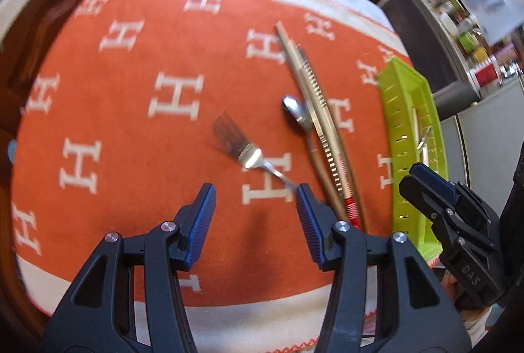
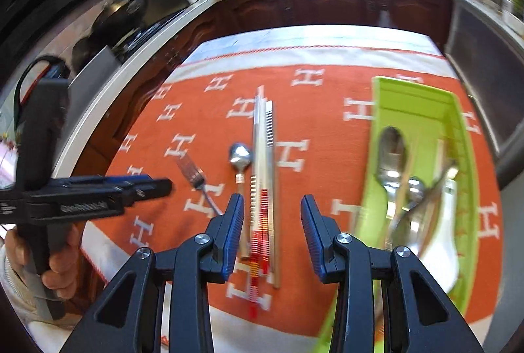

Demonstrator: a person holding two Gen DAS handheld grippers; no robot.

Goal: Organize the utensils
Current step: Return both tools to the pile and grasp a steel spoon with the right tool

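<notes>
Looking down the left view, my left gripper [image 1: 255, 215] hangs spread and empty over the orange cloth [image 1: 131, 130]; the fork [image 1: 244, 150] lies mid-frame, handle running toward the right finger, with the small spoon [image 1: 296, 114] and chopsticks [image 1: 321, 130] right of it. Switching to the right view, my right gripper [image 2: 271, 228] is spread too, chopsticks [image 2: 263, 189] lying between its fingers, green tray [image 2: 422, 110] at right already holding spoons. I reckon the next pick is starting: lower, close, carry to the tray.

Fork [image 1: 244, 146], small spoon [image 1: 296, 112], chopsticks [image 1: 319, 123] on cloth; spoons [image 2: 391, 156] in green tray [image 2: 422, 104].
</notes>
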